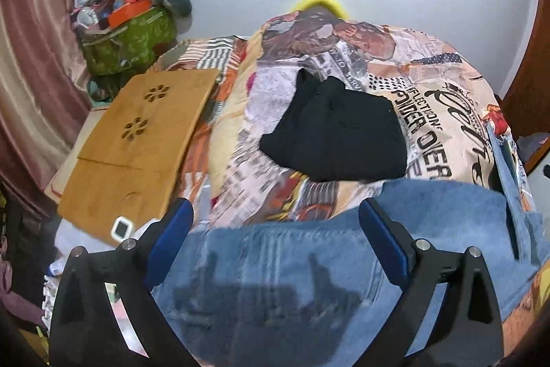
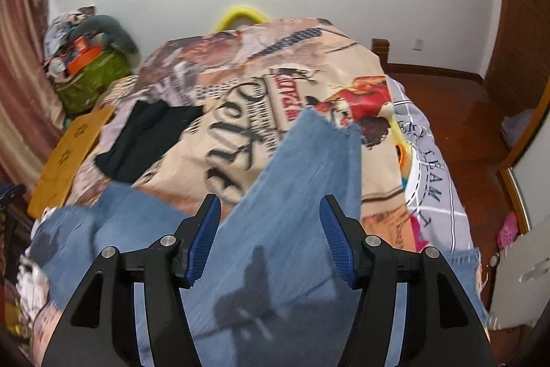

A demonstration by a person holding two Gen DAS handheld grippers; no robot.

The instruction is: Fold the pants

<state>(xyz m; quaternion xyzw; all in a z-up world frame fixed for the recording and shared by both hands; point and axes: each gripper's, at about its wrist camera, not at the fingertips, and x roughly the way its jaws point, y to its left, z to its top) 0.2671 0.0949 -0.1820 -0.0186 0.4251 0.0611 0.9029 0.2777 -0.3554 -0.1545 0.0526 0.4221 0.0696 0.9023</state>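
Left wrist view: a wooden lap desk [image 1: 137,140] lies at the left of the frame on a bed with a newspaper-print quilt [image 1: 447,112]. Folded black pants [image 1: 337,129] sit at centre. Blue jeans [image 1: 292,263] spread across the lower frame beneath the left gripper [image 1: 275,222], whose blue-padded jaws stand wide apart, holding nothing.

Right wrist view: the black pants [image 2: 144,136] lie at left of centre. One frayed jeans leg [image 2: 309,174] runs up the middle of the frame. The right gripper [image 2: 270,229] hangs above it, jaws apart and empty.
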